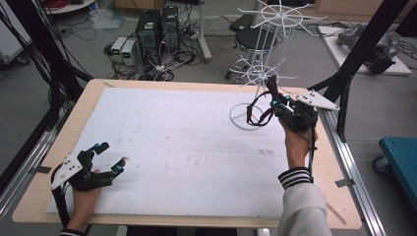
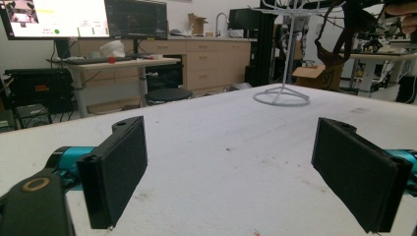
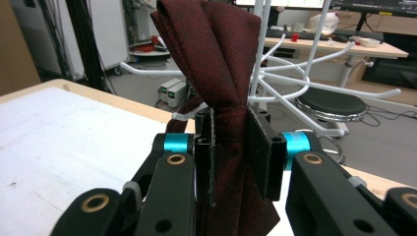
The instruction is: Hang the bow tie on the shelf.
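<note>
Progress looks to be somewhere in the middle of hanging a dark red woven fabric necktie (image 3: 221, 54) on the white wire rack with radiating arms (image 1: 275, 29). The right gripper (image 1: 281, 104) is clamping the folded tie between its jaws, which are pressing together on the cloth, and is holding it up off the white-covered counter (image 1: 172, 147), just beside the rack's stem and above its round base ring (image 1: 244, 118). In the high view a loop of the tie is dangling below the gripper toward that ring. In the right gripper view the bunched fabric is rising above the jaws with the rack's curved white arms close behind it, though whether cloth and wire are touching I cannot tell. So the pick-up seems done, while draping the tie over an arm and letting go seem to be what is left. The left gripper (image 1: 111, 156) is resting low at the near left of the counter, well apart from the rack, its jaws standing wide apart and holding nothing.
</note>
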A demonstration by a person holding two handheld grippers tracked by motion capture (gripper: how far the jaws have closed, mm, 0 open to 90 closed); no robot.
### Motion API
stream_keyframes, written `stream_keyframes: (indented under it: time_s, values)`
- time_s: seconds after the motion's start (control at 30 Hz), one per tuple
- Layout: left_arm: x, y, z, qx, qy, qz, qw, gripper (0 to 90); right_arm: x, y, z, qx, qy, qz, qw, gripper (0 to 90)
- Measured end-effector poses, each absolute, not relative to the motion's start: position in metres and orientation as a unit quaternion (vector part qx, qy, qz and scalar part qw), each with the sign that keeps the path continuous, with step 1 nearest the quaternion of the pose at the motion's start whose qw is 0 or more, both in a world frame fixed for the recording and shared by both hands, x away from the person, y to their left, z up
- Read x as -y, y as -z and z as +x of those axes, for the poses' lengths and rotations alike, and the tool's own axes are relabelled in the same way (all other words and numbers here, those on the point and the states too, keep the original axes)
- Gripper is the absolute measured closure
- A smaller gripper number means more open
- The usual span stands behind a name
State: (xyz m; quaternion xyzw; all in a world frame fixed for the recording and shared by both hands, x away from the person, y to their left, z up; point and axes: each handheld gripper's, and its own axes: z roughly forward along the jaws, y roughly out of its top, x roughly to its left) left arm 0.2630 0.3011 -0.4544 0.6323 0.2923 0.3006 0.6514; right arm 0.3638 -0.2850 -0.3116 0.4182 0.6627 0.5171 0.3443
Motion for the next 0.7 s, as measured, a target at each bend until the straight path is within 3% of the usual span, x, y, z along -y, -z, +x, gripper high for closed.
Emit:
stream_keyframes:
  time_s: [0.7]
  values:
    - [-0.301,0.454,0.263,-0.293,-0.300,0.632,0.652,14.1,0.284,0.337,0.371,-0.655,-0.504,0.468,0.314,74.0]
